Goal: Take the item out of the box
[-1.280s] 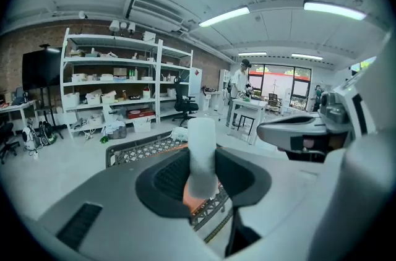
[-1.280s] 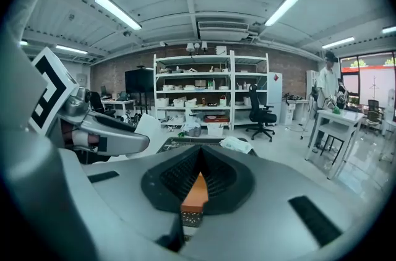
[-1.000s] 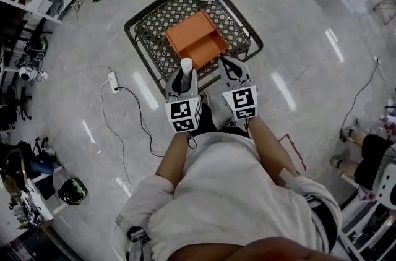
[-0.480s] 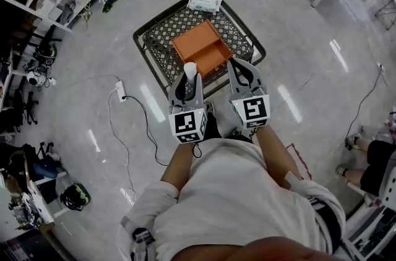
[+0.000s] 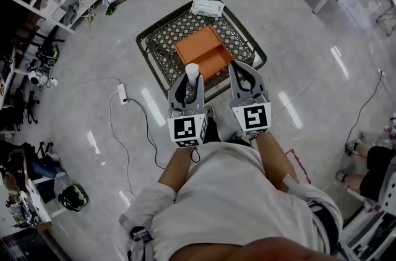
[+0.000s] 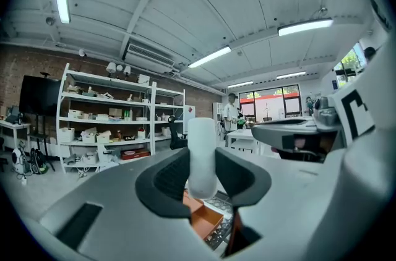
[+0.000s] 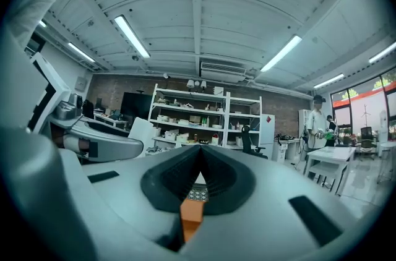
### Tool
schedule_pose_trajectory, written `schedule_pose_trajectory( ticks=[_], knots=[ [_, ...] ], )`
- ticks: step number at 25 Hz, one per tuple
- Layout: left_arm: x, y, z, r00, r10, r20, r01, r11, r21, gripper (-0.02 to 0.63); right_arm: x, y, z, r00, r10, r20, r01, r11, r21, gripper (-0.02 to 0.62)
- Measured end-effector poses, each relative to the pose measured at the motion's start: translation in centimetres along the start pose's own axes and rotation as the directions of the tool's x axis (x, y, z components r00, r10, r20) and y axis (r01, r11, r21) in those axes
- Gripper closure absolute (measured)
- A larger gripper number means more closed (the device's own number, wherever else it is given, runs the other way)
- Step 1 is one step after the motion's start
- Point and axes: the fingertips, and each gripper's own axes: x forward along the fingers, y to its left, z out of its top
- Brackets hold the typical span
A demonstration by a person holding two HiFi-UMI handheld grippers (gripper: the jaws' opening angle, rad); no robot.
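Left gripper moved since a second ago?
Yes. The left gripper, shut on the white cylinder, has lifted up away from the wire basket.

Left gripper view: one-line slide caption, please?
Left tool grips an upright white cylinder, orange box visible below it.

I see a glossy floor [image 5: 309,49], a metal mesh basket [image 5: 162,43], a matt orange box [image 5: 201,49], a smooth white tube [image 5: 192,72].
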Motion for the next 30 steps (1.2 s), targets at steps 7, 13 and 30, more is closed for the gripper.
schedule_pose_trajectory(
  ticks=[7, 13, 30],
  knots=[
    [-0.1, -0.4, 1.0, 1.0, -0.014, 0.025, 0.014, 1.0, 0.002, 0.472, -0.3, -0.1, 0.5, 1.0, -0.013, 0.001, 0.013, 1.0, 0.008, 0.592],
    [0.2, -1.2, 1.2, 0.999, -0.027, 0.035, 0.026, 1.0, 0.006, 0.472, -0.6, -0.9, 0.0, 1.0, -0.024, -0.007, 0.024, 1.0, 0.011, 0.593],
    [0.8, -1.9, 1.0, 0.999, -0.05, 0.021, 0.05, 0.999, -0.001, 0.472, -0.7, -1.2, -0.1, 0.999, -0.033, -0.009, 0.033, 0.999, 0.015, 0.592]
  ],
)
